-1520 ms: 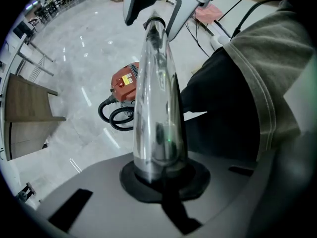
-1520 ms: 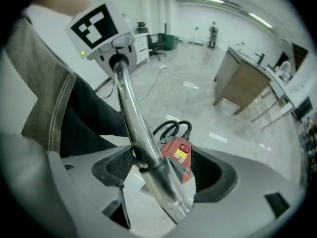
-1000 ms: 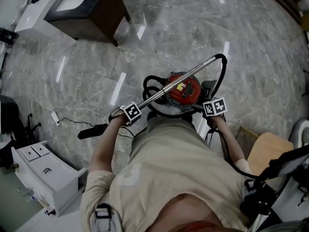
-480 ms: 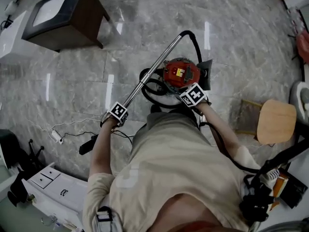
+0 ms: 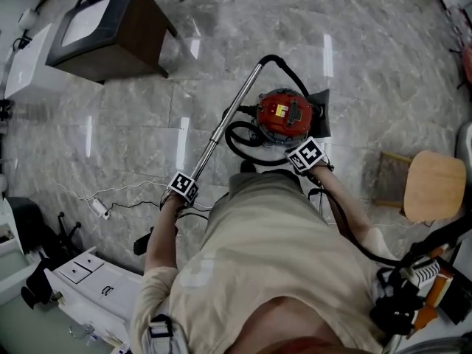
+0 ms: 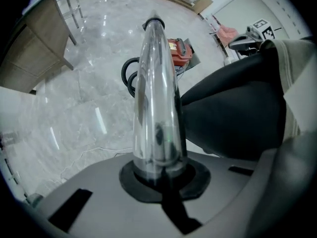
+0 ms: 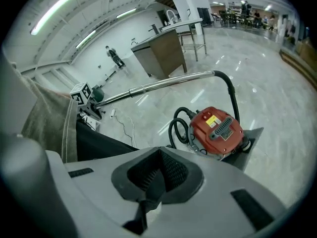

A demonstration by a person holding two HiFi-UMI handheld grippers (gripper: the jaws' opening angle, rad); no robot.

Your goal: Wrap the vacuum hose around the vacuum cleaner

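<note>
One red, round vacuum cleaner (image 5: 285,116) stands on the grey marble floor (image 5: 383,65), directly in front of the person. One chrome metal wand tube (image 5: 221,127) runs diagonally above the floor, beside the cleaner. One black ribbed hose (image 5: 237,134) arcs from the tube's far end to the cleaner and lies in two loops against its body.

Two grippers are in use. The left gripper (image 6: 162,177) clamps its two jaws around the tube's near end. The right gripper (image 7: 157,175), just beside the cleaner, has just been closing; its jaws meet with nothing between them.
</note>
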